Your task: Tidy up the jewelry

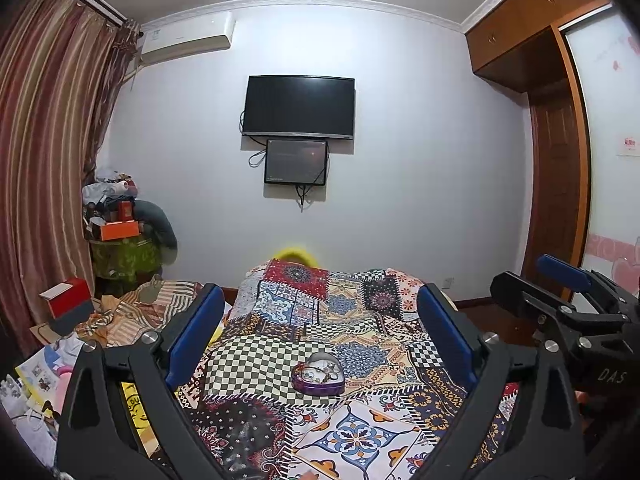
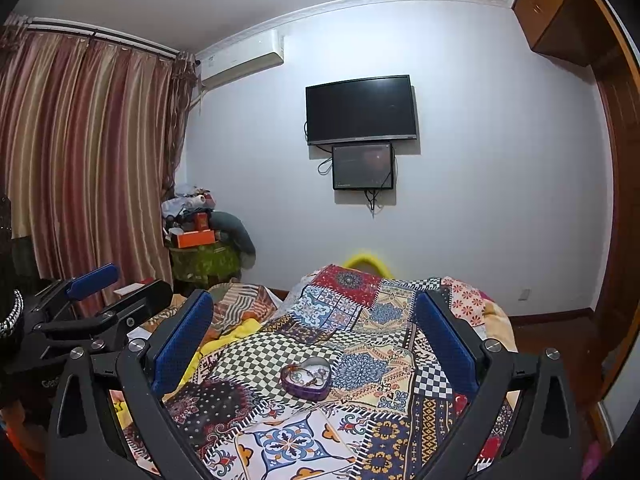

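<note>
The left hand-held gripper point(image 1: 320, 320) stands with its two blue-padded fingers point(image 1: 196, 332) spread wide apart, and nothing sits between them. It points almost level over the bed. The right hand-held gripper point(image 2: 314, 326) is likewise spread wide, its blue pads point(image 2: 448, 344) well apart and gripping nothing. In the left wrist view the right hand-held gripper shows at the right edge, beside the left one; in the right wrist view the left one shows at the left edge.

Ahead of both, lying on the patchwork bedspread point(image 1: 360, 432), is a heart-shaped purple tin point(image 1: 318, 374), open at the top. Inside it lies a tangle of jewelry point(image 1: 318, 372), beads and metal pieces that are too small to tell apart. The tin rests at the edge of a green-and-cream checked patch, well apart from either set of fingertips and seen in the gap between the fingers in each view point(image 2: 306, 378).

Beyond the foot of the bed, a dark television point(image 1: 298, 106) hangs on the pale wall with a smaller screen point(image 1: 296, 162) just below it. An air conditioner point(image 1: 186, 38) sits high on the wall near striped curtains point(image 1: 44, 160). A cluttered stand point(image 1: 120, 220) fills the corner, and a wooden wardrobe point(image 1: 528, 28) runs along the right.
</note>
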Motion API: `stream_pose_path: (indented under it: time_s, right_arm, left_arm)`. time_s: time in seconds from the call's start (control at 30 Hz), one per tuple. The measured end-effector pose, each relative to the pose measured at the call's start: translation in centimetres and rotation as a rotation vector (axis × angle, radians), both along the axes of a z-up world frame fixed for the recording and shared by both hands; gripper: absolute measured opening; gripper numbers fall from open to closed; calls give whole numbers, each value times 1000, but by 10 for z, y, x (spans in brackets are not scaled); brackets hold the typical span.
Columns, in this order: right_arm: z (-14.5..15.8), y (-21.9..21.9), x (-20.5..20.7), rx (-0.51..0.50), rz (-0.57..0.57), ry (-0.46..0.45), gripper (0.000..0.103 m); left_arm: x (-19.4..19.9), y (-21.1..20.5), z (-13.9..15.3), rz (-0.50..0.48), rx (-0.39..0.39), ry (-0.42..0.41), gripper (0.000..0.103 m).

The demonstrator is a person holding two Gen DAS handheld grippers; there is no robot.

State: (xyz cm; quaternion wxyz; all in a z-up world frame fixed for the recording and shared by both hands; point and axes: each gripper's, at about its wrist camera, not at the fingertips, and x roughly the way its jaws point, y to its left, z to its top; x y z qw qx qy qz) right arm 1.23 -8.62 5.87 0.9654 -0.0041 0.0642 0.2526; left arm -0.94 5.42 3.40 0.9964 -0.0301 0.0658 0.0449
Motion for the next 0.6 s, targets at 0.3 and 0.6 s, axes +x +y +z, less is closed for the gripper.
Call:
stream_pose_path:
  time_s: [0.3,0.6]
  right_arm:
    - [-1,-2,1,3,-5,5,101]
    - [-1,-4,1,13,-10,10,101]
  left_arm:
    - [1,-2,-1,-12,1,12,97]
    - [1,0,-3,-7,3,10,97]
